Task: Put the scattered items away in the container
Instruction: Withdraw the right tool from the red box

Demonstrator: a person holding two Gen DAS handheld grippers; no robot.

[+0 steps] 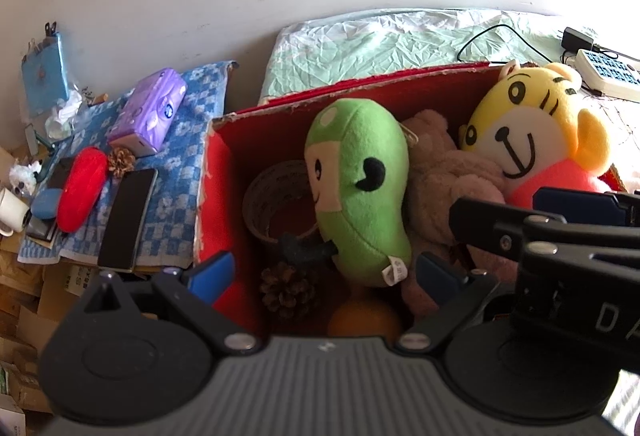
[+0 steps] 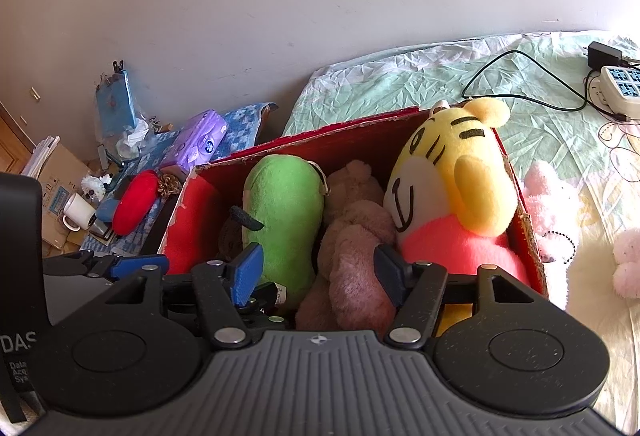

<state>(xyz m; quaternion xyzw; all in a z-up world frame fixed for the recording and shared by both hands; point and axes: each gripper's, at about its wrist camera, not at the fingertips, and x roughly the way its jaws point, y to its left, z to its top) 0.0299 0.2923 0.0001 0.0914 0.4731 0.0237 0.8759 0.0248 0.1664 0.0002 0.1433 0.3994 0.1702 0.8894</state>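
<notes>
A red cardboard box (image 1: 224, 172) (image 2: 180, 220) stands on the bed. In it lie a green plush (image 1: 360, 188) (image 2: 284, 220), a brown plush bear (image 1: 444, 180) (image 2: 356, 236), a yellow tiger plush (image 1: 532, 124) (image 2: 452, 172), a tape roll (image 1: 260, 204), a pine cone (image 1: 288, 288) and an orange ball (image 1: 364, 322). My left gripper (image 1: 324, 272) hangs open above the pine cone and the green plush's lower end. My right gripper (image 2: 320, 272) (image 1: 500, 204) is open over the brown bear, which lies between its blue pads unpressed.
Two pink plush toys (image 2: 548, 204) (image 2: 628, 264) lie on the bed right of the box. On a blue checked cloth (image 1: 180, 164) at the left are a red pouch (image 1: 82, 192), a purple tissue pack (image 1: 150, 112), a second pine cone (image 1: 120, 160), a phone (image 1: 128, 216). A power strip (image 1: 608, 74) lies behind.
</notes>
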